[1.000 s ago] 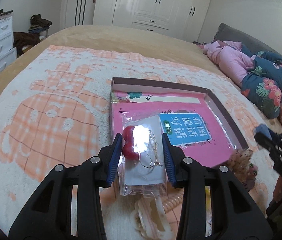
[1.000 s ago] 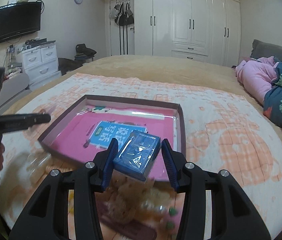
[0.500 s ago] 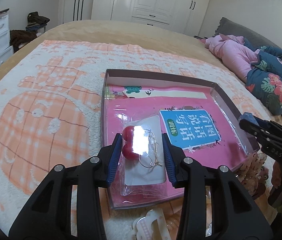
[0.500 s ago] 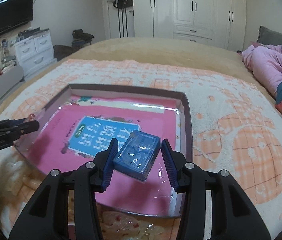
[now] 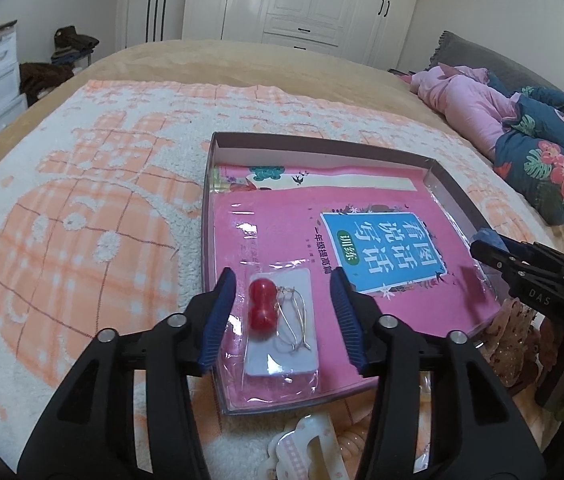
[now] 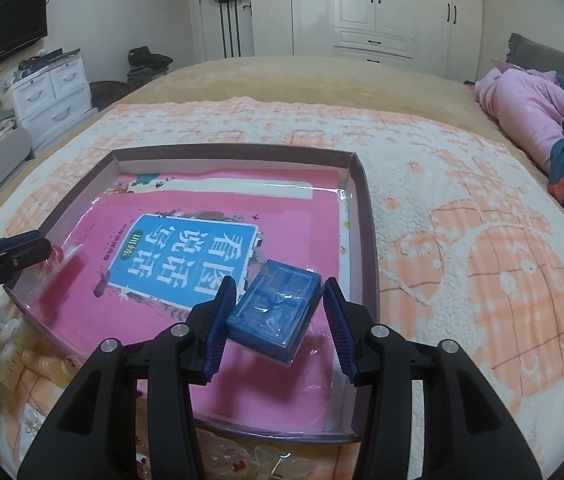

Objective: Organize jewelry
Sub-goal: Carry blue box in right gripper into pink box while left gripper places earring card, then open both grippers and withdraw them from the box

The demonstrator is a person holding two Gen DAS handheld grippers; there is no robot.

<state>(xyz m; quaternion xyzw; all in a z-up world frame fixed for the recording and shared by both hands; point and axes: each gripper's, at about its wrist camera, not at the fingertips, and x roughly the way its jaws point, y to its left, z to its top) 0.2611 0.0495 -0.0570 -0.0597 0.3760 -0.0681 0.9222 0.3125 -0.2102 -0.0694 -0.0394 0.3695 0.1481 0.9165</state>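
A: Left wrist view first. Changed since a second ago?

B: Left gripper (image 5: 283,314) opening now, pads clear of the clear plastic packet of red bead earrings on a white card (image 5: 282,330). Pinched tight a second ago, held above the box edge; now lying flat between the jaws, on the pink book cover in the near corner of the shallow brown cardboard box (image 5: 321,148). Looks released, so one piece likely delivered.

A: Count there?

B: One packet, two red beads, two gold ear wires. One box. One cream hair clip (image 5: 309,446) below the gripper, outside the box on the bed blanket.

A: Right wrist view?

B: Right gripper (image 6: 280,314) also opening. Small blue plastic case in clear wrap (image 6: 278,310) between the jaws; a gap on the right pad, left side too close to call. Lower than a second ago, now over the near right part of the box (image 6: 361,208), resting or nearly so. Probably mid-release too.

A: Count?

B: One blue case, one box, a loose pile of pale hair pieces (image 6: 30,356) left of the gripper, uncountable.
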